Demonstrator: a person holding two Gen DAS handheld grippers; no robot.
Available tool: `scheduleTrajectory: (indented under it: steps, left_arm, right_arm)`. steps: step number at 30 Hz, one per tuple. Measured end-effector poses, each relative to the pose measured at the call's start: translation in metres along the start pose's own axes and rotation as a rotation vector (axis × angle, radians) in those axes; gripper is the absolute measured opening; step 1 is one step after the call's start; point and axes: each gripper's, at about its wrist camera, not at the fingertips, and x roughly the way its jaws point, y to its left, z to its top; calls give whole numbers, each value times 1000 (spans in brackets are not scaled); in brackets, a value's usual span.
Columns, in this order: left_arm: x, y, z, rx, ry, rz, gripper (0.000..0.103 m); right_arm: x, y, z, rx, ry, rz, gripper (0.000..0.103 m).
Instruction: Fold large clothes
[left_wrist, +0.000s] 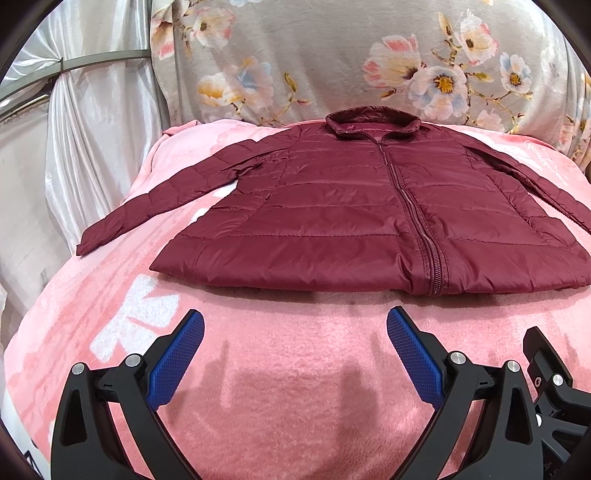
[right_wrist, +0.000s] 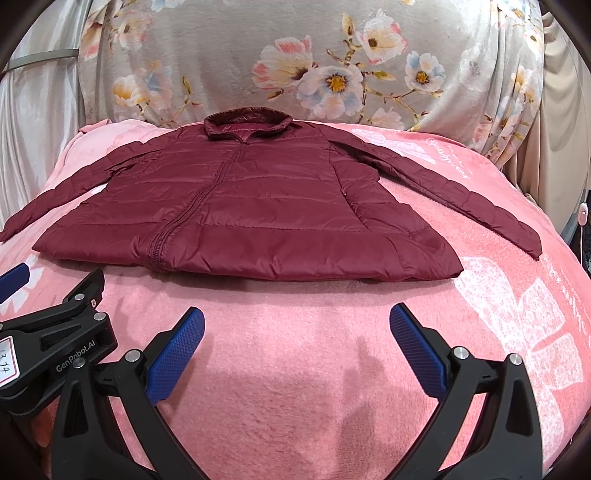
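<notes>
A maroon quilted jacket (left_wrist: 332, 214) (right_wrist: 236, 206) lies flat and zipped on a pink blanket (left_wrist: 295, 376) (right_wrist: 295, 369), collar at the far end, hem nearest me. Its left sleeve (left_wrist: 155, 199) stretches out to the left and its right sleeve (right_wrist: 461, 195) runs out to the right. My left gripper (left_wrist: 294, 325) hovers open just short of the hem, nothing between its blue pads (left_wrist: 177, 362). My right gripper (right_wrist: 296, 323) is likewise open and empty, a little before the hem. The left gripper's body (right_wrist: 55, 332) shows at the left edge of the right wrist view.
A grey floral cloth (left_wrist: 351, 62) (right_wrist: 295, 62) rises behind the jacket. White satin drapes (left_wrist: 92, 147) and a metal rail (left_wrist: 81, 64) stand at the left. A white cable with a small switch (right_wrist: 583, 218) hangs by the blanket's right edge.
</notes>
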Motion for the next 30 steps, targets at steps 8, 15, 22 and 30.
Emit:
scheduleTrajectory:
  steps: [8,15,22,30]
  left_arm:
    - [3,1,0,-4,9,0,97]
    - [6,6,2,-24,30,-17,98]
    - [17,29,29,-81,84,-45,98]
    - [18,52,82,-89,12,-40,98]
  right_arm:
    - [1,1,-2,2,0,4,98]
    - [7,-28,9,110,32,17,98]
    - [30,-158,39,360,28,-158,98]
    - [82,-302,36,765,83,-201,98]
